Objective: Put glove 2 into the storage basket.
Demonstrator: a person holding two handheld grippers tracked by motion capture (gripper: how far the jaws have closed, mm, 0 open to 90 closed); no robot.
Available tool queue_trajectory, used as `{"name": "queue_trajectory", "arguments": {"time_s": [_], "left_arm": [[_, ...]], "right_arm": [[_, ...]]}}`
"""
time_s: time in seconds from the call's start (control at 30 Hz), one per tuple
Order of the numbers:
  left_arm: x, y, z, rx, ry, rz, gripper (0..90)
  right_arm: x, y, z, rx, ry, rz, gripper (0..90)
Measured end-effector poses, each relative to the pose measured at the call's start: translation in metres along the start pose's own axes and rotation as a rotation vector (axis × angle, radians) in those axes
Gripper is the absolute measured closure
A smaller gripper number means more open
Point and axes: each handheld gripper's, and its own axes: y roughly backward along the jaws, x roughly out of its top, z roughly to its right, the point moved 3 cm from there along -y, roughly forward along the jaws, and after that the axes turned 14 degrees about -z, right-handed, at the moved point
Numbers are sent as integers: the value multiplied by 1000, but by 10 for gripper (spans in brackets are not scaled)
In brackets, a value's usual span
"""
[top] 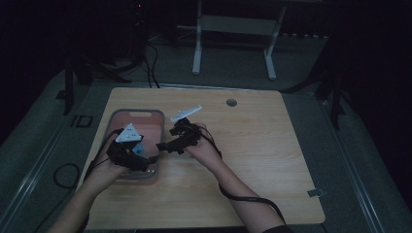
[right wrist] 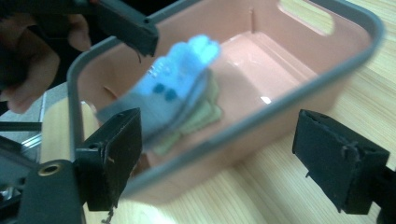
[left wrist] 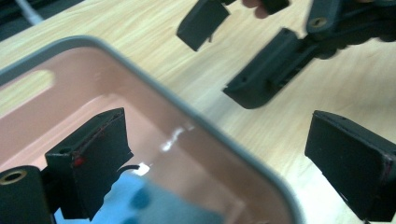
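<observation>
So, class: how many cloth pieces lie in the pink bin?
2 show: a blue cloth on top and a beige cloth under it, at the bin's near end. More may be hidden underneath.

A bin (top: 155,116) sits on the left half of a table (top: 262,160). Folded cloths (right wrist: 187,93) lie inside, at its near end. Both grippers hover there: left gripper (top: 133,158) over it, right gripper (top: 167,145) just right.

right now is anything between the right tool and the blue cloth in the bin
Yes: the bin's near wall stands between the open right tool and the blue cloth, which lies inside atop greenish cloths.
</observation>
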Motion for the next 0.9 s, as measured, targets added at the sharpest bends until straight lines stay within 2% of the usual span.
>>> {"name": "queue_trajectory", "arguments": {"time_s": [0.4,0.57,0.67,0.9], "left_arm": [[17,-26,39,-81,-70,7,65],[25,-35,53,-107,-100,2,65],[29,-41,62,-133,-114,-1,65],[33,-54,81,-165,-160,-9,65]], "right_arm": [[-45,19,28,-36,-46,1,157],[-60,23,33,-49,-54,-21,161],[-68,25,34,-56,-53,-25,161],[-88,31,39,-57,-65,-25,156]]}}
